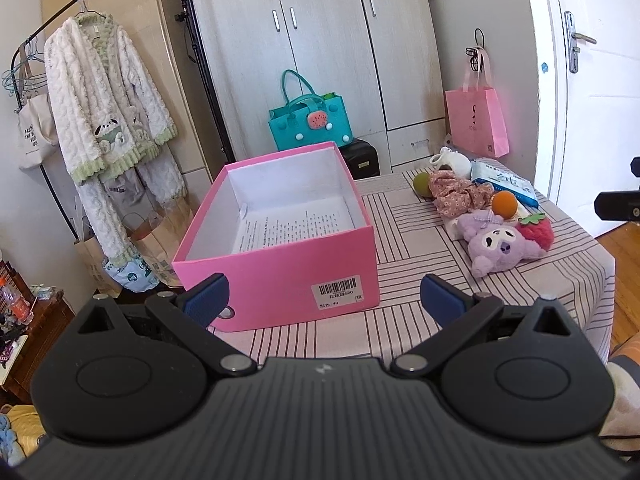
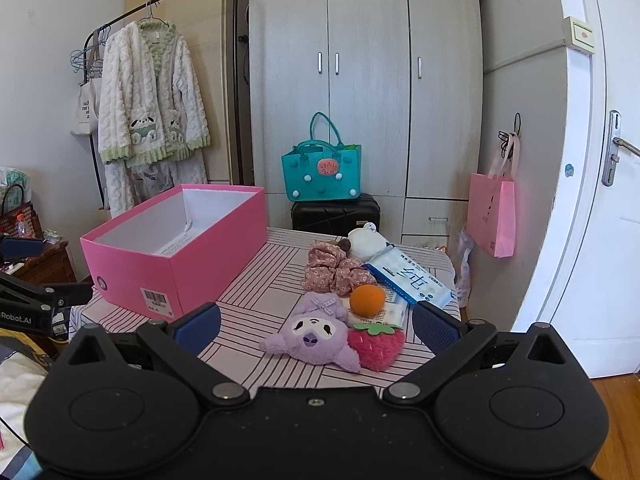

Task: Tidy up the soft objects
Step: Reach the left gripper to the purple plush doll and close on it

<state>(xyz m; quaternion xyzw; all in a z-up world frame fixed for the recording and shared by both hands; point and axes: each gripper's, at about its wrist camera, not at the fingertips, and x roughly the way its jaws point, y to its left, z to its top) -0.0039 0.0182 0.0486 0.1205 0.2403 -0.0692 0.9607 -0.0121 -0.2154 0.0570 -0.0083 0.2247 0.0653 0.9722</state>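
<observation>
An open pink box (image 1: 280, 268) (image 2: 192, 256) stands on the striped table, holding only a printed sheet. To its right lies a pile of soft things: a purple plush (image 1: 500, 244) (image 2: 316, 336), a red strawberry plush (image 1: 538, 232) (image 2: 376, 344), an orange ball (image 1: 505, 202) (image 2: 367, 299), a floral cloth (image 1: 460, 192) (image 2: 332, 270), a white plush (image 1: 454, 162) (image 2: 366, 242) and a green ball (image 1: 421, 183). My left gripper (image 1: 324, 300) is open before the box's near wall. My right gripper (image 2: 316, 326) is open just short of the purple plush.
A blue wipes packet (image 1: 504, 182) (image 2: 412, 280) lies at the table's (image 1: 440, 320) far right. Behind it stand a wardrobe, a teal bag (image 2: 320, 172) on a black case, a hanging pink bag (image 2: 492, 216), and a rack with a white robe (image 1: 104, 108). A door is at right.
</observation>
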